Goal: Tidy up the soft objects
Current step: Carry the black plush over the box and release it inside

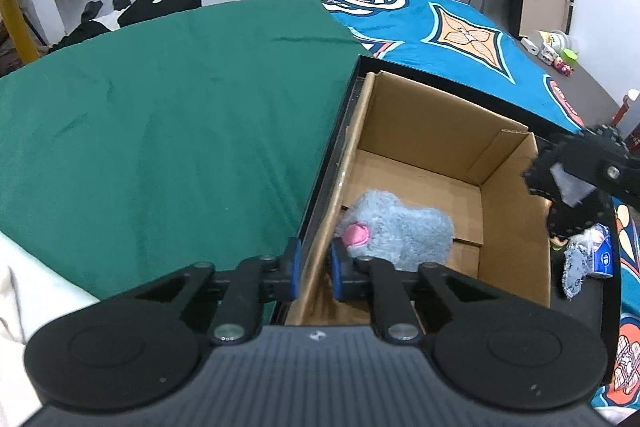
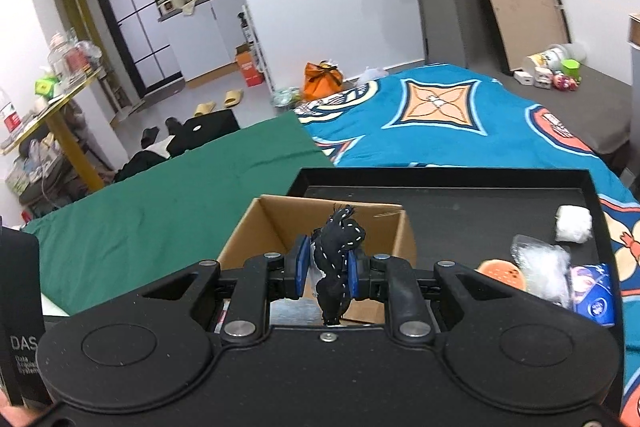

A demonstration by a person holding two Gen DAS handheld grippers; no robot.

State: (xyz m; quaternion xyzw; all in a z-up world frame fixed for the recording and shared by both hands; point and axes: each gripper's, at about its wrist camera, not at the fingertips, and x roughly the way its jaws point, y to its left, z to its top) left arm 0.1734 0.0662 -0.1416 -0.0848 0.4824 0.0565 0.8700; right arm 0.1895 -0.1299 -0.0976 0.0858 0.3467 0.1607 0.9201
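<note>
A cardboard box [image 1: 516,227] stands in a black tray [image 1: 332,143] on the bed. A grey plush toy [image 1: 400,231] with a pink patch lies inside the box. My left gripper [image 1: 314,267] is shut on the box's near left wall. My right gripper [image 2: 326,267] is shut on a black stitched soft toy [image 2: 338,247] and holds it above the box [image 2: 276,223]. In the left wrist view that black toy [image 1: 560,163] hangs over the box's right wall.
The tray [image 2: 480,203] also holds a white soft ball [image 2: 573,223], a clear plastic bag [image 2: 542,267], an orange toy [image 2: 502,275] and a blue packet [image 2: 594,297]. A green cloth [image 1: 160,107] lies left of the tray, a blue patterned blanket [image 2: 440,131] behind it.
</note>
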